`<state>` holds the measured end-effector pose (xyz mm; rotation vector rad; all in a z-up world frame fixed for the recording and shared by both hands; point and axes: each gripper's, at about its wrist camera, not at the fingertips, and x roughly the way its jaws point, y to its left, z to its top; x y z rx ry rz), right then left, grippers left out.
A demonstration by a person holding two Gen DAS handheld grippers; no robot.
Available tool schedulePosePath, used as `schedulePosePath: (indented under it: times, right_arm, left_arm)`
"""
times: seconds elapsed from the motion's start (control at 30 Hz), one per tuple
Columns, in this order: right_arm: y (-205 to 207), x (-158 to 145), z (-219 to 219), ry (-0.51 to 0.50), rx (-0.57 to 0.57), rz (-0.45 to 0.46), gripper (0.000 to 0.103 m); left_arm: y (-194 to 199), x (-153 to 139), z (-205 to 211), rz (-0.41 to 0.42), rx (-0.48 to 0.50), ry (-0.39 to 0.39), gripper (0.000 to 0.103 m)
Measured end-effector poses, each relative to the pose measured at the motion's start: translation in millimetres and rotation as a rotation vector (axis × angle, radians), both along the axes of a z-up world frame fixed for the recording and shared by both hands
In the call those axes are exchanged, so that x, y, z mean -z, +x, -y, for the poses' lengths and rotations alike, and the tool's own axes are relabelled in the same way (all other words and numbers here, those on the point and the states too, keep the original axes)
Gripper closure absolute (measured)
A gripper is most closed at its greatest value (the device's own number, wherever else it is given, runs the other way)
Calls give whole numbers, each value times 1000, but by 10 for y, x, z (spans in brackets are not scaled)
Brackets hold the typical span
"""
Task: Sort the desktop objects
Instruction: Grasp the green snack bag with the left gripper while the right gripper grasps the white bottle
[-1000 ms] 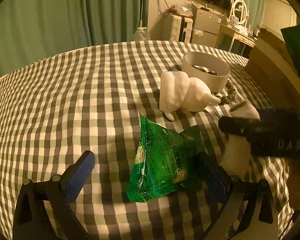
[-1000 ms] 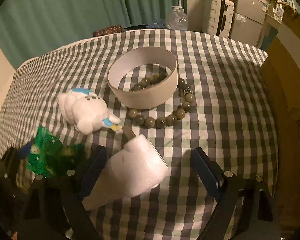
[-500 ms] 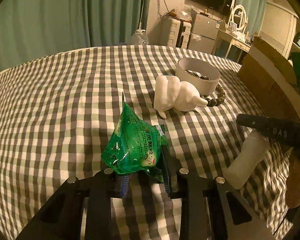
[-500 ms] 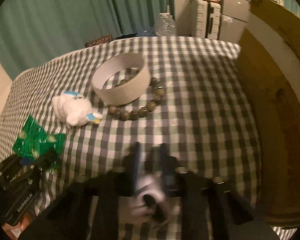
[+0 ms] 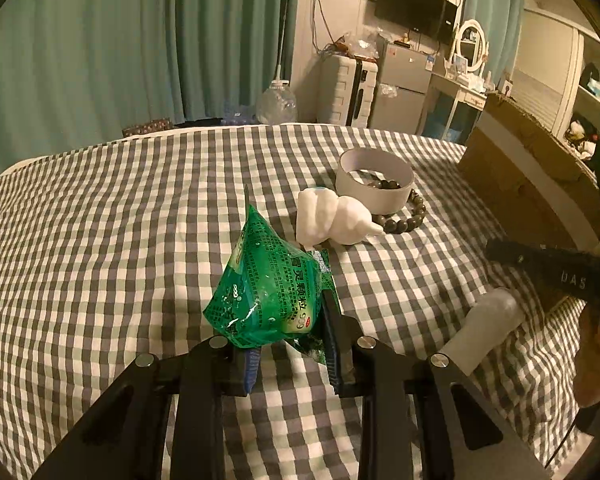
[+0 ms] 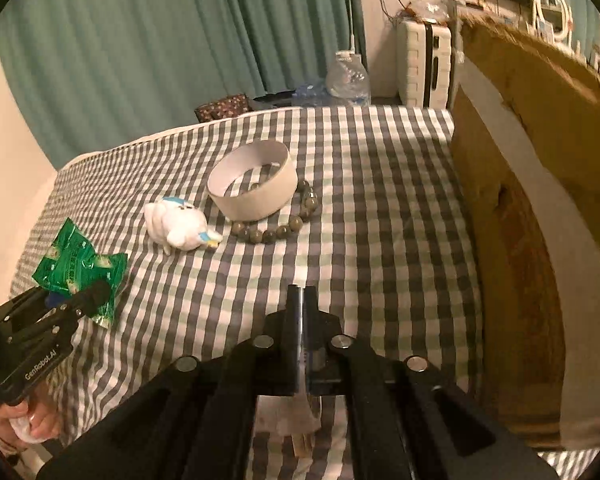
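Rightward, cardboard box point(image 6: 540, 208) bounds checked cloth point(image 6: 380, 200)

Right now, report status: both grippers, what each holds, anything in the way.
Left gripper shut on green packet. Right gripper opening, white bottle between jaws. Cardboard box close at right; plush toy, beads ahead.

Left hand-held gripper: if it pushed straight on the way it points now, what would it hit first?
Probably the white plush toy, beyond the green packet it grips; depth is uncertain.
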<state>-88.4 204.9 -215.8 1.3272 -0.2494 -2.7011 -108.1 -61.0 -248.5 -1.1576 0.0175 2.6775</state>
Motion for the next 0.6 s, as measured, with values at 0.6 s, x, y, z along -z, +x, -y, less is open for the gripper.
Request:
schedulePosePath:
  times: [0.6]
  right_arm:
    - [564, 227, 473, 86, -80, -78, 14]
  left_arm:
    - [229, -84, 160, 14, -68, 54, 76]
